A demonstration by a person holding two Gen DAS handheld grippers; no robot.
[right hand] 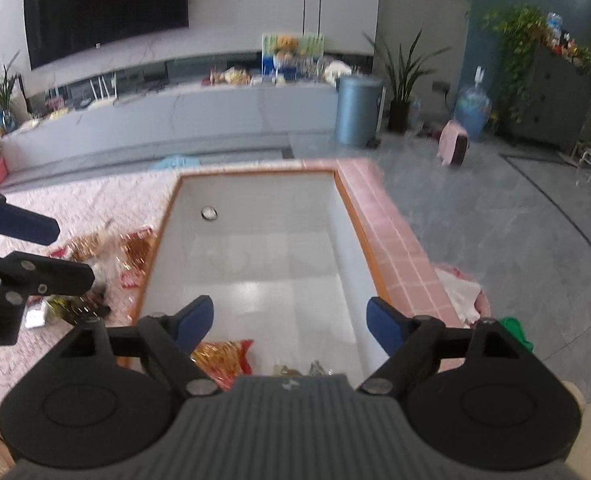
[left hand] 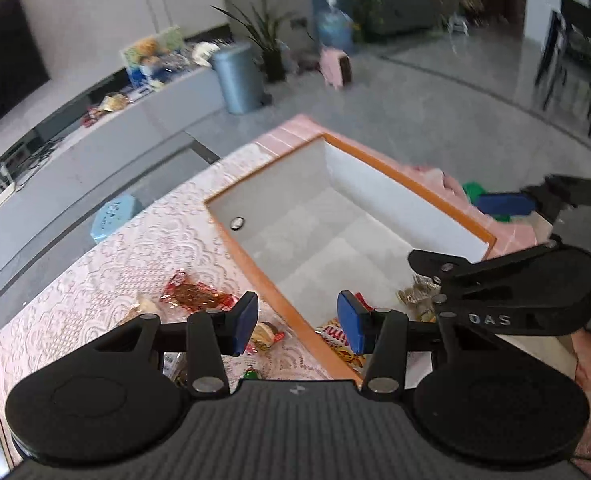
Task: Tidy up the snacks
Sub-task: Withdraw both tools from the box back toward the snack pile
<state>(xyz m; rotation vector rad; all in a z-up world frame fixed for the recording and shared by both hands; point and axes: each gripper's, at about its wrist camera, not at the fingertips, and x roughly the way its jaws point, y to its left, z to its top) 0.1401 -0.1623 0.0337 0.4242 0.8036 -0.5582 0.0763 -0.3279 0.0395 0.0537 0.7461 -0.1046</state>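
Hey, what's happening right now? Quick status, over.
Left gripper open, empty; right gripper open, empty. Some snack packets in white bin, more snacks on lace cloth. Nothing blocking.

The white box (left hand: 335,216) is viewed steeply from above and close by in both wrist views: from its near left corner by the left camera, squarely from its near end by the right camera (right hand: 255,240). The box and the room beyond are shared.
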